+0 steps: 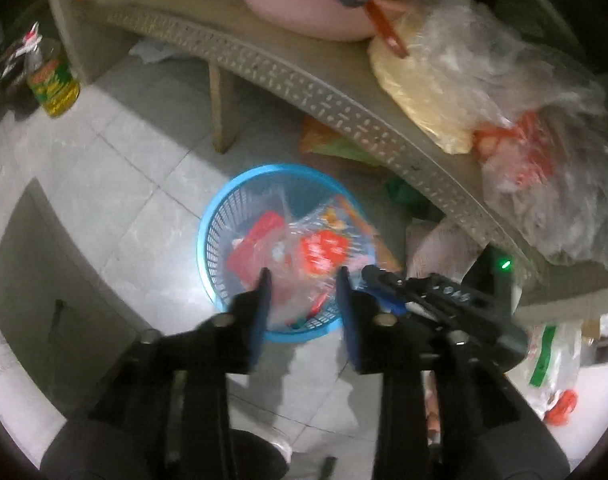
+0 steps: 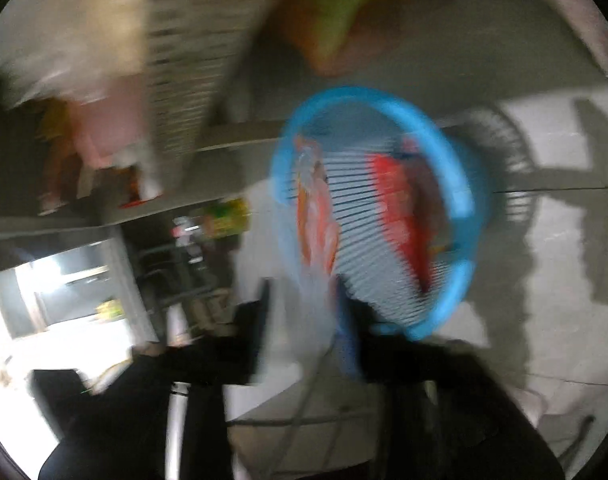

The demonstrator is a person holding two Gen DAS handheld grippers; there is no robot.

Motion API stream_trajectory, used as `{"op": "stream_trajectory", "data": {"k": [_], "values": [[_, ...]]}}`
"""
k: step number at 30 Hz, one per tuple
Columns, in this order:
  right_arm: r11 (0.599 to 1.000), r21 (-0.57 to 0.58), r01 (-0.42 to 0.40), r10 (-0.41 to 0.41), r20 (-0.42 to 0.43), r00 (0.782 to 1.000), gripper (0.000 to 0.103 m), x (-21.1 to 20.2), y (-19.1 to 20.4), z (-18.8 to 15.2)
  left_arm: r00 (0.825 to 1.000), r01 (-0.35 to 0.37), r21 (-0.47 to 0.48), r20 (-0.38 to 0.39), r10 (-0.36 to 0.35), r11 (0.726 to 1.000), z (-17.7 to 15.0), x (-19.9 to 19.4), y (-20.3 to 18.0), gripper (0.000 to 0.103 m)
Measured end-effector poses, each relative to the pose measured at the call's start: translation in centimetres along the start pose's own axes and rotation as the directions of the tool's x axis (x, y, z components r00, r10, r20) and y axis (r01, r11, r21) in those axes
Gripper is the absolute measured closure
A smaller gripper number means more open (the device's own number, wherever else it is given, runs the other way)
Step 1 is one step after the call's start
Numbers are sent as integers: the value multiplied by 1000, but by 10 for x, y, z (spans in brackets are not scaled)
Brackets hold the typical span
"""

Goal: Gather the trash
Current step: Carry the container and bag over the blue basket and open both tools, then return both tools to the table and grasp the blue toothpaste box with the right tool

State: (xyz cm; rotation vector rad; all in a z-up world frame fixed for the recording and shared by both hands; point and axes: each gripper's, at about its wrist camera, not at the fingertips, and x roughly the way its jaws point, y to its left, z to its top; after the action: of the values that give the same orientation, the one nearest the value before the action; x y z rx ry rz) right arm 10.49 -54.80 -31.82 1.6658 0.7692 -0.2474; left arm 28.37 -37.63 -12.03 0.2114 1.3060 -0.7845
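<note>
A round blue mesh basket (image 1: pixel 207 232) stands on the tiled floor beside a table and holds red packets (image 1: pixel 324 250) and crumpled clear plastic. My left gripper (image 1: pixel 304 280) hangs open right above it, with nothing pressed between its blue pads. My right gripper's tip (image 1: pixel 370 271) reaches in from the right at the basket's edge. The right wrist view is blurred: the basket (image 2: pixel 456 168) appears tilted, and a clear wrapper with orange print (image 2: pixel 316 216) trails from its rim down between the parted fingers of my right gripper (image 2: pixel 304 304), lying against the right one.
A beige woven-pattern table (image 1: pixel 304 80) carries a pink basin (image 1: pixel 304 4) and bulky clear plastic bags (image 1: pixel 504 80) that overhang its edge. A bottle with a yellow-green label (image 1: pixel 53 80) stands on the floor at left. More bags (image 1: pixel 332 140) lie under the table.
</note>
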Motion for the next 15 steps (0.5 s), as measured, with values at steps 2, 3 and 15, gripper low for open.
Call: {"op": "stream_trajectory", "data": {"k": [2,3,15], "values": [[1000,-4,14,-14,10,1000,62,-2,-7,-1,1000,30,-22,-2,-30,999,-2,-6,5,68],[1000,-1,12,-12,14,1000,60,-4,-12,-3,999,36,-22,4,-36,999,-3,-9,5,64],[985,-174,-6,16,54,998,44,-72,17,-39,989,7,76,146,-18,997,-53,-109,-10,42]]}}
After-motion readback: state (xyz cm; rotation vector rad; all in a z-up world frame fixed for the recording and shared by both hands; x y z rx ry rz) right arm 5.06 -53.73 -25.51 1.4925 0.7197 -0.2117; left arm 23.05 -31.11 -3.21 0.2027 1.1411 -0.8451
